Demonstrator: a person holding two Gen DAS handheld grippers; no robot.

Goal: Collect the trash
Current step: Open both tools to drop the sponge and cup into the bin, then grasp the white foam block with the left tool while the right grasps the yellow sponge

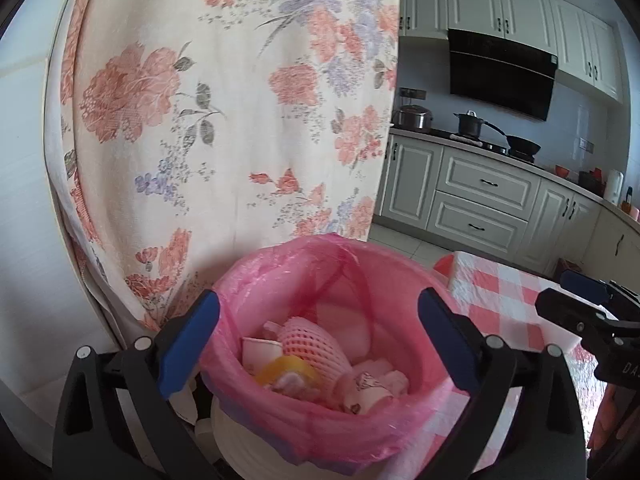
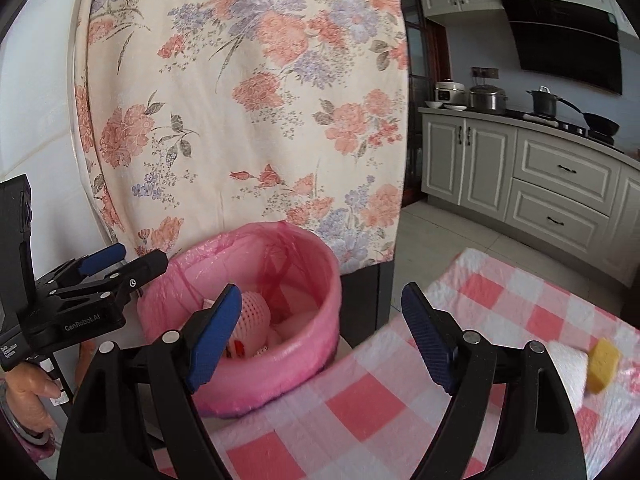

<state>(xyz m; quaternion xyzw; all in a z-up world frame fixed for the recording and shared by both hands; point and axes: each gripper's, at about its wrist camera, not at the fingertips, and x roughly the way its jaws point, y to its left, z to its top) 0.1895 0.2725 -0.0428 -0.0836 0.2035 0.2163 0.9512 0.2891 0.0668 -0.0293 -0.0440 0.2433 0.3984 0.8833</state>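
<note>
My left gripper (image 1: 320, 344) hangs directly over the bin (image 1: 332, 360), a round tub lined with a pink plastic bag (image 1: 256, 276). Its blue pads (image 1: 188, 344) stand spread as wide as the bin's mouth, with nothing between them. Below them lie a pink foam fruit net (image 1: 312, 344), crumpled paper cups (image 1: 260, 350) and something yellow (image 1: 286, 370), all already inside the liner.

My right gripper (image 2: 320, 340) points at the gap between the bin's right wall and the pink-and-white checked tablecloth (image 2: 360, 408). Its jaws are also well apart, somewhat narrower than the left's, and they hold nothing.

What I judge still has to go in is the piece on the cloth at the far right of the right wrist view: a yellow block (image 2: 604, 366), sponge-like though I cannot be sure, touching a white pad (image 2: 568, 364). Both are blurred. They lie to the right of my right gripper, beyond its right finger, and on the side away from the bin. The right hand is clearly the nearer one; the left would have to cross over the right to get there.

The yellow block looks roughly rectangular, standing a little taller than wide in this view, its long axis tilted slightly off upright; the blur keeps me from saying which end points where. I judge the next move is a swing of the right gripper rightward and down onto the cloth, jaws turned across the block's shorter side.
</note>
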